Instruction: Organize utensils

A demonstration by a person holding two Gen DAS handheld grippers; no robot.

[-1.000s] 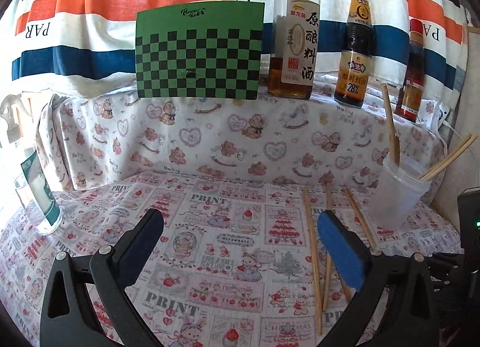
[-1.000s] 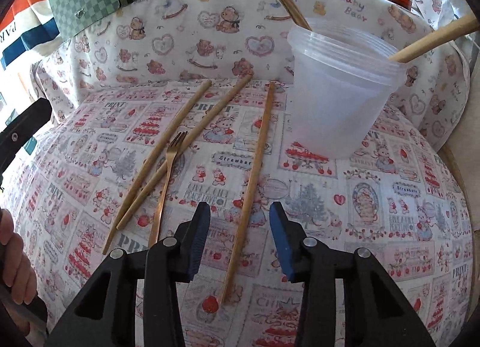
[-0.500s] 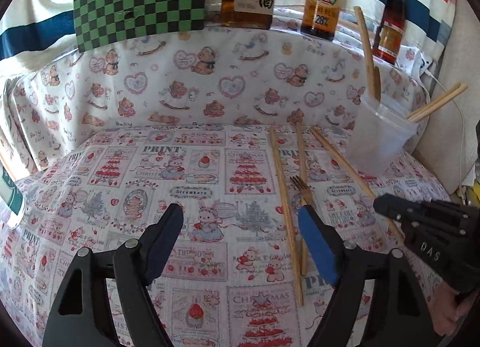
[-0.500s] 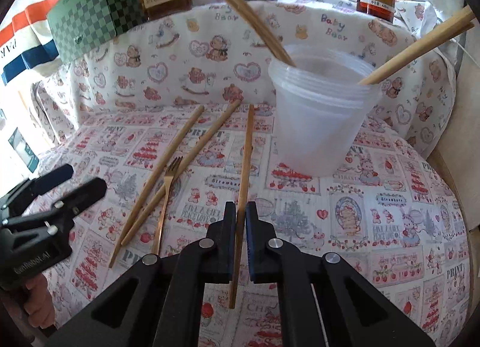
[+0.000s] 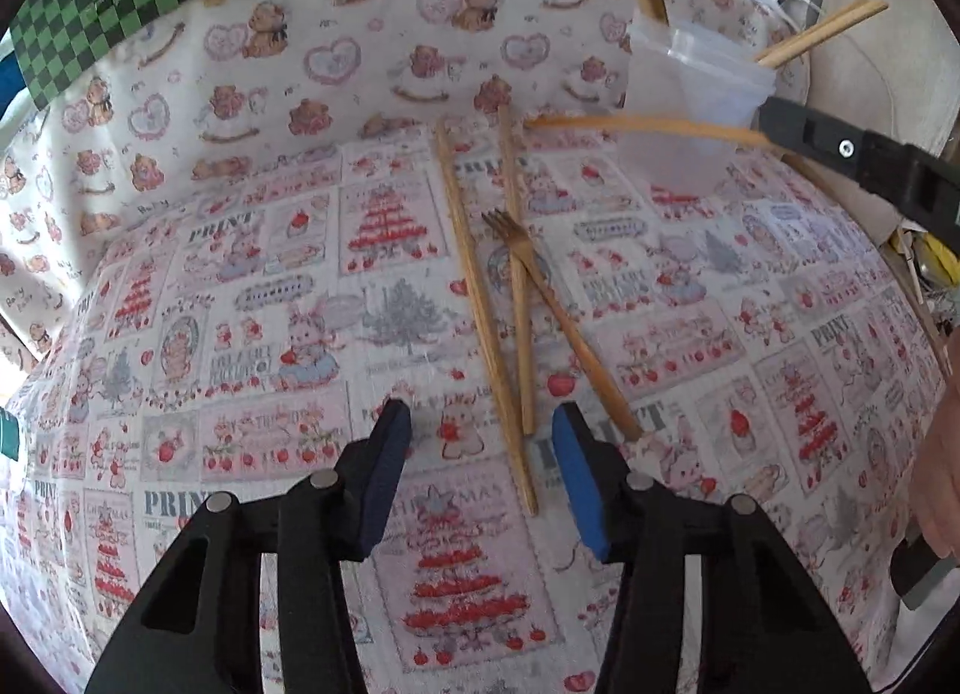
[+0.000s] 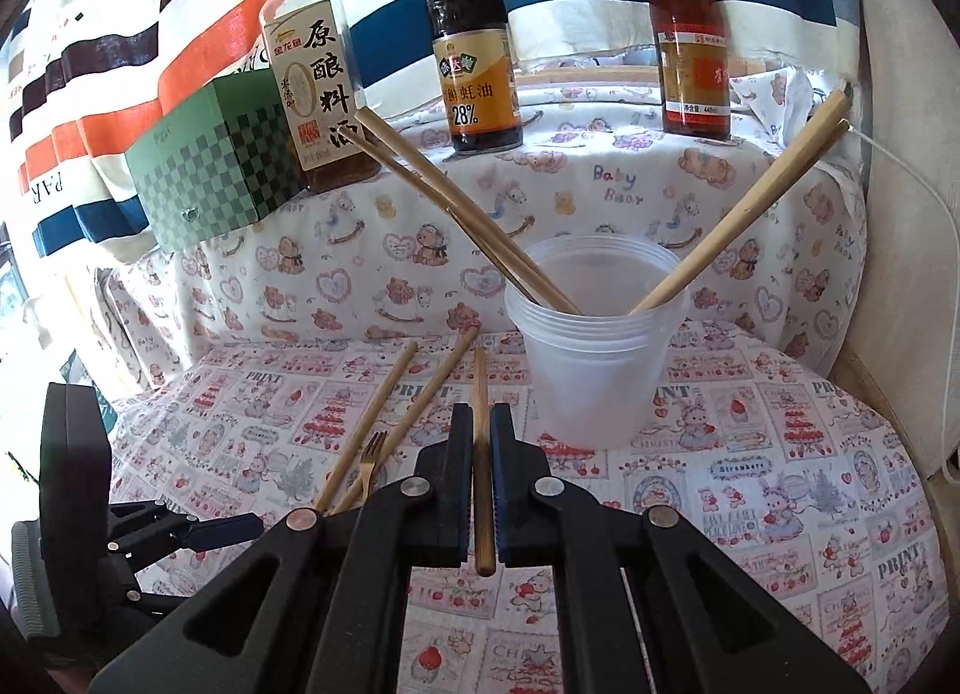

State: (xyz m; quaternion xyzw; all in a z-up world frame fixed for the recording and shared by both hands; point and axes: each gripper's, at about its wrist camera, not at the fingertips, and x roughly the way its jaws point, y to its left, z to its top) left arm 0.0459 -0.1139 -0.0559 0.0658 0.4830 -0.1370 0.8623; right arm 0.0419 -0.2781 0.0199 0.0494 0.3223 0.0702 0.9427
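My right gripper [image 6: 480, 424] is shut on a wooden chopstick [image 6: 482, 490] and holds it lifted above the cloth, pointing toward the clear plastic cup [image 6: 594, 358]; the held chopstick [image 5: 648, 125] also shows in the left wrist view. The cup [image 5: 690, 112] holds several chopsticks [image 6: 456, 202]. My left gripper [image 5: 480, 430] is open, low over the near ends of two chopsticks [image 5: 480, 298] and a wooden fork [image 5: 558, 322] lying on the patterned cloth. The same fork [image 6: 367, 466] shows left of my right gripper.
A raised cloth-covered ledge at the back carries a cooking wine bottle [image 6: 318, 94], an oyster sauce bottle [image 6: 474, 52], a third bottle [image 6: 693, 46] and a green checkered box [image 6: 216, 166]. A striped cloth hangs behind.
My right gripper has lifted the chopstick off the cloth and raised it toward the cup. My left gripper has moved forward and down over the remaining chopsticks and fork.
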